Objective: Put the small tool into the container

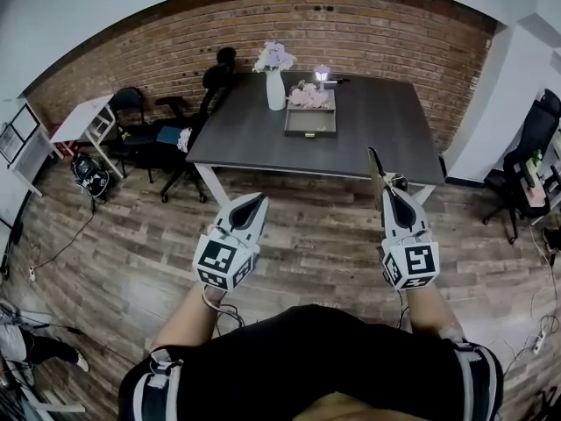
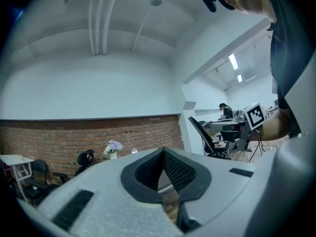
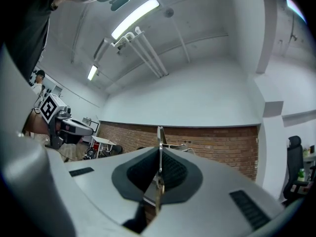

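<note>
Overhead only, container (image 1: 309, 133) on table (image 1: 386, 117), right gripper (image 3: 159, 154) clamping small tool (image 3: 159, 135)

You hold the small tool (image 3: 159, 141), a thin metal strip, clamped edge-on in your right gripper (image 3: 159, 174); the grey rectangular container (image 1: 309, 123) lies well ahead of it.

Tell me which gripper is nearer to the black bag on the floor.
Left. The left gripper is right of the bag; the right gripper, holding the tool, is farther right.
</note>
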A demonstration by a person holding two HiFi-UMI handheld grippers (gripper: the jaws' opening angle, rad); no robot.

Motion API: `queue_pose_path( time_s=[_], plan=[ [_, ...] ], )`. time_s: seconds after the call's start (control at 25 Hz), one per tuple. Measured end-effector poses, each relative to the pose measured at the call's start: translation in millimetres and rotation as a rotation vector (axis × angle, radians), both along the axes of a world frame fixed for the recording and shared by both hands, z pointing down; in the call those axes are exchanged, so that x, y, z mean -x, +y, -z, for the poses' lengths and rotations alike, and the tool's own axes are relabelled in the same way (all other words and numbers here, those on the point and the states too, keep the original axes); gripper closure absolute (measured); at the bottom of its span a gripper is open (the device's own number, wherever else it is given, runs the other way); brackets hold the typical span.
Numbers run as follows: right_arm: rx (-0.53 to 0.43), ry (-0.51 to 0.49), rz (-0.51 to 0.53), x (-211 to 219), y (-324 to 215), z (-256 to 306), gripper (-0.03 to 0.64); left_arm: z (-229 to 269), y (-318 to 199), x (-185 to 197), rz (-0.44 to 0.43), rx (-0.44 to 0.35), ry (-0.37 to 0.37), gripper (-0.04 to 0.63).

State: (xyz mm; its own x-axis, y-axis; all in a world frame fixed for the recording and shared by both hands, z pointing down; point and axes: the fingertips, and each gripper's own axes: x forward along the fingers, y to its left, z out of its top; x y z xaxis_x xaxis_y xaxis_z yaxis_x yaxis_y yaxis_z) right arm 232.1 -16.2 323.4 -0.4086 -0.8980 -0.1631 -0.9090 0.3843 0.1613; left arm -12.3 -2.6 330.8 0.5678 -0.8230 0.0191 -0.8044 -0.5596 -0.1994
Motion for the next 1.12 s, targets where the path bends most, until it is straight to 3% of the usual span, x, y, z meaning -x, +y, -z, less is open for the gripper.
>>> queue_pose_path(
  time_s=[0.24, 0.44, 0.6, 1.12],
  plan=[
    [0.019, -0.025, 0.033, -18, -29, -9, 0.617, -10, -21, -27, 0.004, 0.032, -0.037, 0.586],
    [0.061, -0.048, 0.048, -19, -44, -27, 0.617, -21, -30, -21, 0.032, 0.074, -0.064, 0.586],
    [0.079, -0.077, 0.047, -23, -48, -31, 0.617, -18, -38, -21, 0.039, 0.081, -0.045, 0.586],
    [0.095, -0.085, 0.088, -1, -47, -41, 0.617, -29, -65, -62, -0.091, 0.084, -0.049, 0.586]
  ],
)
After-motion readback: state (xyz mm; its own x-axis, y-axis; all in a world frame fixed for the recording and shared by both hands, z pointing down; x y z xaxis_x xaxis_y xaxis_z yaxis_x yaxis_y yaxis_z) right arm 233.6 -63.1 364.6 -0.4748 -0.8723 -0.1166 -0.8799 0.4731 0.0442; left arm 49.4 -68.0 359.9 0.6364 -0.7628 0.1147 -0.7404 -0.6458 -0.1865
